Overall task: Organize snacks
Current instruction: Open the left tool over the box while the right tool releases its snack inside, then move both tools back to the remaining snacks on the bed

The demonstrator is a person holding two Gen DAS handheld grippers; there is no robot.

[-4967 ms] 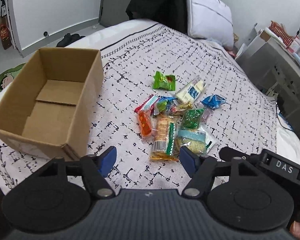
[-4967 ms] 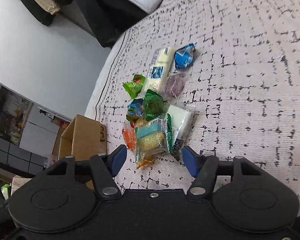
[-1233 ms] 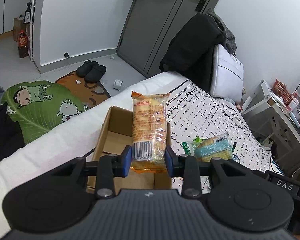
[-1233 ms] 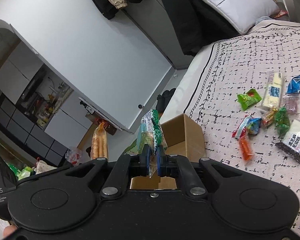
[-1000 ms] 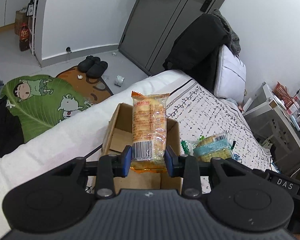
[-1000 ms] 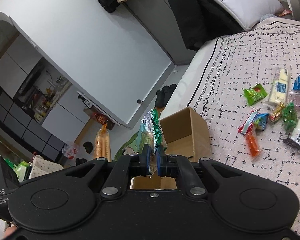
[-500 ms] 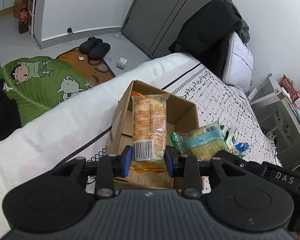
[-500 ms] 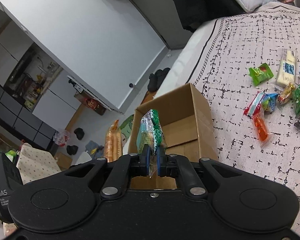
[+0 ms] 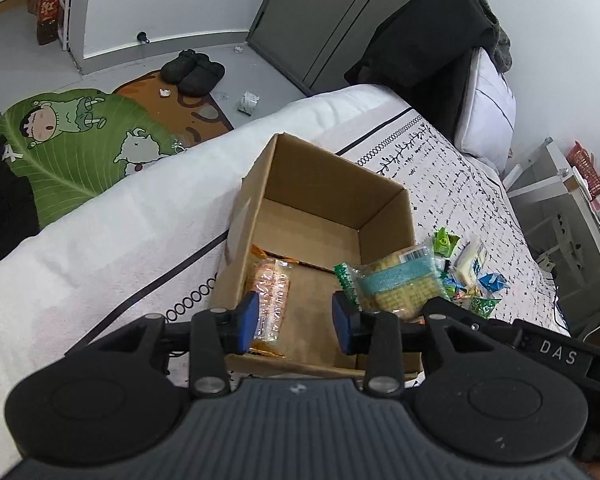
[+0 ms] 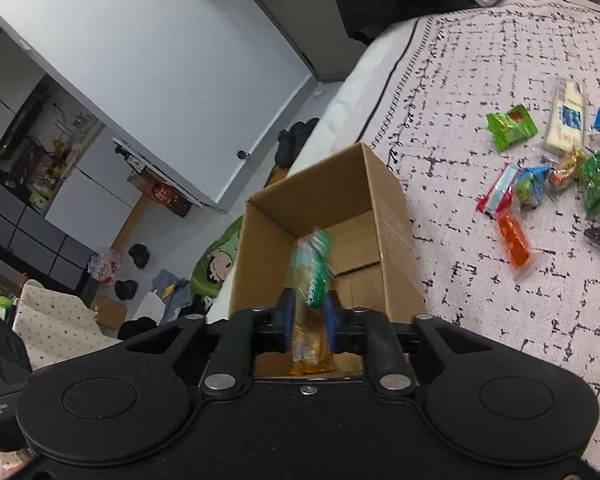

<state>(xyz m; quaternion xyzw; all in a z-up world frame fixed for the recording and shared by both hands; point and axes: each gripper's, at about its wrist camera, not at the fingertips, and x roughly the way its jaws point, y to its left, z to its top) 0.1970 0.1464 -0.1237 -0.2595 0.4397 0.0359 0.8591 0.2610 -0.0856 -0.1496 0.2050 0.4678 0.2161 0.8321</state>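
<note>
- My left gripper has just been opening; its jaws stand apart, and the orange cake packet lies loose inside the cardboard box.
- My right gripper has just been opening too; the blurred green-edged cracker packet sits between its parted jaws above the box, on the bed.

Left gripper: grey ribbed housing, two round black discs beside it, black linkage arms with silver pivot screws, blue pads on the fingers. One small screw sits at the centre of the ribbed housing's front edge. Right gripper: smooth black housing, same discs, silver pivots, blue pads, one screw at the housing's centre. White "DAS" lettering on a black bar to the right of the left housing, and again left of the right housing.
</note>
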